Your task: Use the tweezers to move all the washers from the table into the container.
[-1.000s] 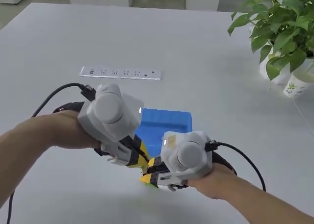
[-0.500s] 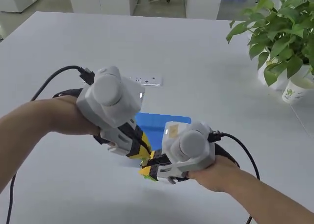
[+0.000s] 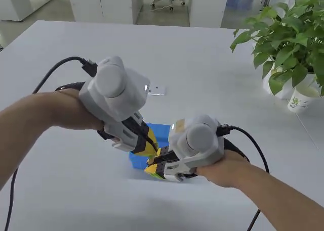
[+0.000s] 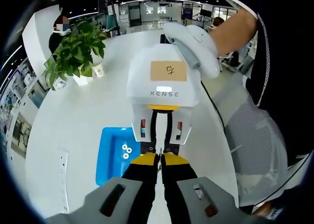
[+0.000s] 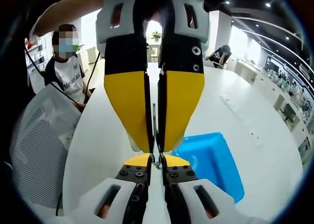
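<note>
Clenched tip to tip over the blue container's (image 4: 109, 160) near edge: left gripper (image 5: 155, 144) and right gripper (image 4: 159, 146), both pinching thin tweezers (image 5: 155, 117), probably for a regrip.

Ahead: my left gripper (image 4: 159, 158) and right gripper (image 5: 156, 160) meet tip to tip.
Below: blue container (image 4: 108, 166) under my jaws.
Beyond: power strip (image 3: 157, 90), open table (image 3: 212, 64) around.
Right: potted plant (image 3: 288, 44), well apart.

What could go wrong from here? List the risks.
1. The left gripper, shut on a thin strip, likely the tweezers, meets the right gripper tip to tip; a mistimed release may drop it.
2. They work close over the blue tray; a knock could scatter its washers.
</note>
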The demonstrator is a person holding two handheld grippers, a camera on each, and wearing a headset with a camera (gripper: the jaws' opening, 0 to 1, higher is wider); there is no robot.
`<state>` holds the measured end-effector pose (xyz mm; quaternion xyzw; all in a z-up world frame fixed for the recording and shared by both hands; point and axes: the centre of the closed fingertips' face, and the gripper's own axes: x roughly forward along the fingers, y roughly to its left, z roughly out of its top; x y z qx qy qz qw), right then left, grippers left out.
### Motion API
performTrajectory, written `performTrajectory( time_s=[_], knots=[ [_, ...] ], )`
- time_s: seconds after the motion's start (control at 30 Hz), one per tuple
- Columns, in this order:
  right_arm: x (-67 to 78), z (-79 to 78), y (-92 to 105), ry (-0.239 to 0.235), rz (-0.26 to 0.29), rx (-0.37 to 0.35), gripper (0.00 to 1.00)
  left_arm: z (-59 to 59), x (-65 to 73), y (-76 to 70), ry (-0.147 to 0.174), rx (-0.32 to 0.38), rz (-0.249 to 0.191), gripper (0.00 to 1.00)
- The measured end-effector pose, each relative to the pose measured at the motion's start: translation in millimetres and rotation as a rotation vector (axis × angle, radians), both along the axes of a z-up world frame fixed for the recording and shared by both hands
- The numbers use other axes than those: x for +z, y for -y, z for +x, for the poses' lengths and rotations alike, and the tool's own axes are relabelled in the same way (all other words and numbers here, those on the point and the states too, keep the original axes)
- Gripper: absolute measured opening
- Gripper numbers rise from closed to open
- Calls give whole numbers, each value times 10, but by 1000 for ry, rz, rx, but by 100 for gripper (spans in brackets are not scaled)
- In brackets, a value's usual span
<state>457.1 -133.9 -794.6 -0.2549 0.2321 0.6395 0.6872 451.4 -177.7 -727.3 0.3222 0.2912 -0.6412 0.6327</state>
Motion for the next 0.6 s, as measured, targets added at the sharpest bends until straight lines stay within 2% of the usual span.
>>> performTrajectory(
  time_s=[0.3, 0.6],
  knots=[
    [91, 243, 49, 23, 4, -12, 10, 216, 80, 51, 23, -8, -7, 6],
    [56, 425, 98, 28, -1, -21, 11, 395, 47, 91, 31, -7, -17, 6]
  ],
)
